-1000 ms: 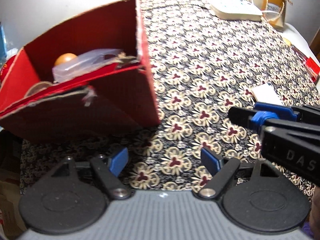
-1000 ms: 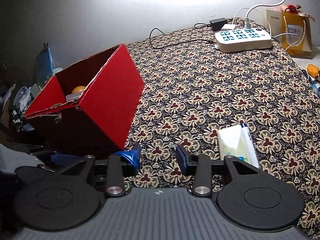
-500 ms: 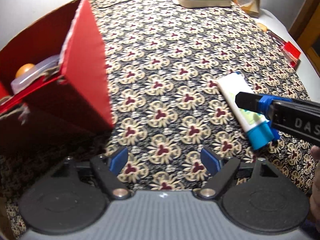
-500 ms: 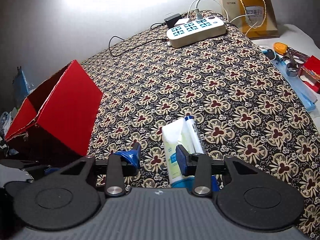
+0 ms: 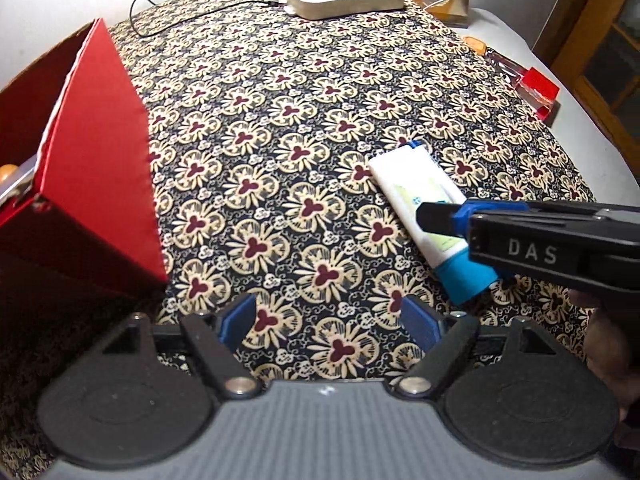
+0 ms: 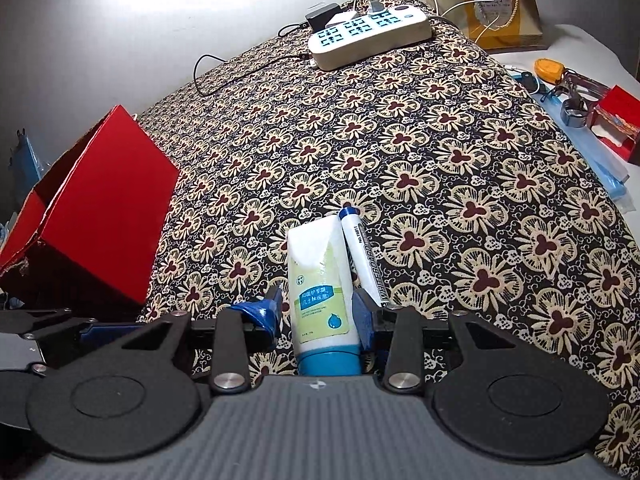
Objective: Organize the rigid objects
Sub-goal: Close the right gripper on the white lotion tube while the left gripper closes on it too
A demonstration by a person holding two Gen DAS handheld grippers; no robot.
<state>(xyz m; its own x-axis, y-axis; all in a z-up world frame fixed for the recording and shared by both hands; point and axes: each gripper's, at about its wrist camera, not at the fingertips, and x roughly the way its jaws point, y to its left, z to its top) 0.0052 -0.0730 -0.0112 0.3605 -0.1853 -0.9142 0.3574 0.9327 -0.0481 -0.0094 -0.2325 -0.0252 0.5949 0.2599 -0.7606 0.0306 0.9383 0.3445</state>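
A white tube with a blue cap (image 6: 320,292) lies on the patterned cloth (image 6: 460,160), cap toward me. My right gripper (image 6: 318,314) is open and straddles the tube near its cap; a small gap shows at the left finger. A whiteboard marker (image 6: 362,252) rests against the tube's right side. In the left wrist view the tube (image 5: 416,192) lies at the right with the right gripper (image 5: 436,220) over its cap end. My left gripper (image 5: 330,320) is open and holds nothing, low over the cloth. A red cardboard box (image 5: 92,184) stands at the left, also in the right wrist view (image 6: 104,216).
A white power strip (image 6: 368,36) with cables lies at the far end of the cloth. A gold gift bag (image 6: 504,4) stands behind it. Keys, an orange tag (image 6: 550,68) and a small red box (image 6: 616,120) lie off the cloth at the right.
Both grippers have swung right, away from the red box. The right gripper has come forward over the tube, which now lies between its fingers.
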